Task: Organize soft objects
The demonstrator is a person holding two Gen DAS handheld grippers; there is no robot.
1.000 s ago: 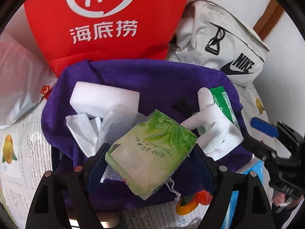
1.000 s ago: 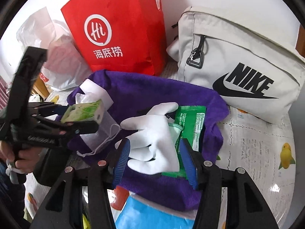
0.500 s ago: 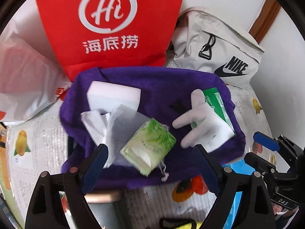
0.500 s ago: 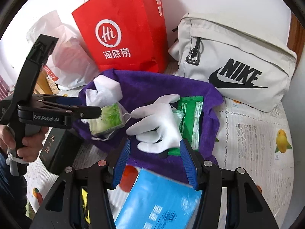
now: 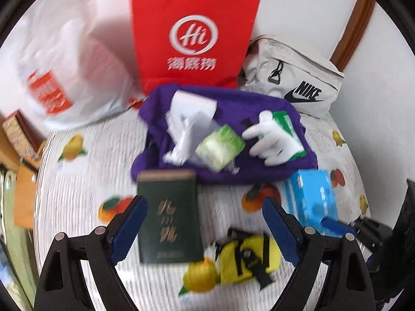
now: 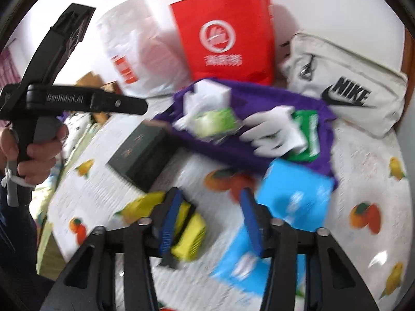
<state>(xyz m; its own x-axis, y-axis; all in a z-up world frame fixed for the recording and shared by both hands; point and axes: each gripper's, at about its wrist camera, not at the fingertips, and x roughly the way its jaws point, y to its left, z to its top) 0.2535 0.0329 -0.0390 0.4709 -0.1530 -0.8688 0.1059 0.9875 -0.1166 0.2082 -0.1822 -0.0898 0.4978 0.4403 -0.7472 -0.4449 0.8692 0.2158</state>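
Observation:
A purple cloth [image 5: 233, 103] [image 6: 259, 96] lies on the fruit-print table cover. On it lie a green tissue pack [image 5: 220, 149] [image 6: 215, 120], a white glove [image 5: 272, 140] [image 6: 275, 129], a white sponge block [image 5: 193, 102] [image 6: 212, 92], crumpled white tissue [image 5: 181, 134] and a green packet [image 5: 288, 127] [image 6: 308, 132]. My left gripper [image 5: 205, 223] is open and empty, pulled back above a dark green box [image 5: 168, 217]. My right gripper [image 6: 210, 220] is open and empty, near a yellow object [image 6: 189, 235] and a blue pack [image 6: 293, 194].
A red paper bag [image 5: 194, 33], a white plastic bag [image 5: 59, 59] and a grey Nike bag [image 5: 293, 83] stand behind the cloth. A blue pack [image 5: 311, 197] and a yellow item with black straps [image 5: 249, 261] lie near the front. The left gripper shows in the right view [image 6: 77, 98].
The left gripper let go of the green tissue pack, which now lies on the purple cloth. Both grippers pulled back toward me, so more of the table shows.

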